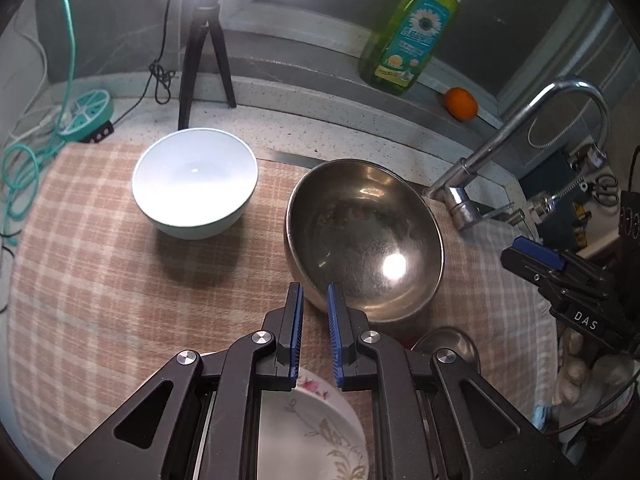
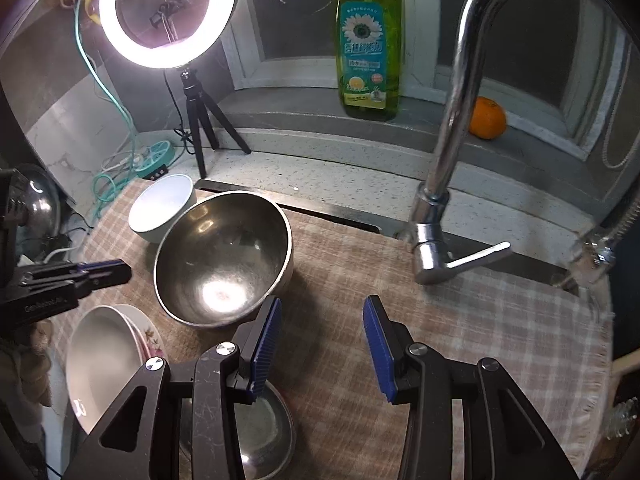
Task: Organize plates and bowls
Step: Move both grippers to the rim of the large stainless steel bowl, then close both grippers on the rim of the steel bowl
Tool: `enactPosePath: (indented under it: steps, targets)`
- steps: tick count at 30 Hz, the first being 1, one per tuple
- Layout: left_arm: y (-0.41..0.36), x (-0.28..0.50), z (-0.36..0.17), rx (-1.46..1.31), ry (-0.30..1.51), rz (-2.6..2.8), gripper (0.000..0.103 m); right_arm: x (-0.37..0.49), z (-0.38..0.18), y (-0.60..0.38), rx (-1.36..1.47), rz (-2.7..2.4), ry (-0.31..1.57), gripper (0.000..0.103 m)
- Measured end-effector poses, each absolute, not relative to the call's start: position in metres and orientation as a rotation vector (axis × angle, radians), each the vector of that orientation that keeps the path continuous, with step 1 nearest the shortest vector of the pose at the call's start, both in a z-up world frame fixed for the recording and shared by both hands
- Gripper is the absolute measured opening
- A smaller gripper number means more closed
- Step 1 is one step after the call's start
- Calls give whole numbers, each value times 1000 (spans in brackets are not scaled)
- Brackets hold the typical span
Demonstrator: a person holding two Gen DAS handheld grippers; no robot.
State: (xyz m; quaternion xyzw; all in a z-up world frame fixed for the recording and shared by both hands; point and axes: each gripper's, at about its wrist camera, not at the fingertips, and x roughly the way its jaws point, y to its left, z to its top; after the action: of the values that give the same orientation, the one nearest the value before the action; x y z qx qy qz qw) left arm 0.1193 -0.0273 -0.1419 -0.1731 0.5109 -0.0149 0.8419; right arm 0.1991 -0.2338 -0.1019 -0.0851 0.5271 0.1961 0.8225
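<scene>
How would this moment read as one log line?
left gripper: shut, empty | right gripper: open, empty | steel bowl: upright on checked cloth

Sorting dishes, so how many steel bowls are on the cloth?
2: a large steel bowl centrally, beside the white bowl; a small steel bowl nearest, partly behind the right gripper. More could be hidden.

Left tool (image 1: 314, 300) shut, right tool (image 2: 322, 320) agape.

Glowing white ring light (image 2: 168, 14) at eleven o'clock glares off the round steel bowl (image 2: 222, 258); fisheye edges bend, darken, corners vignetted.
</scene>
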Motion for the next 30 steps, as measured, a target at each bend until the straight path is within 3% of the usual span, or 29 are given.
enactPosePath:
  steps: [12, 16, 30]
  targets:
    - [-21, 150, -159, -421, 1114, 43, 11, 248, -139, -223, -98, 501, 1235, 39]
    - [-22, 156, -160, -417, 1117, 48, 11, 257, -152, -223, -42, 509, 1281, 33]
    - [-19, 159, -161, -329, 1134, 100, 11, 264, -158, -217, -21, 526, 1310, 29]
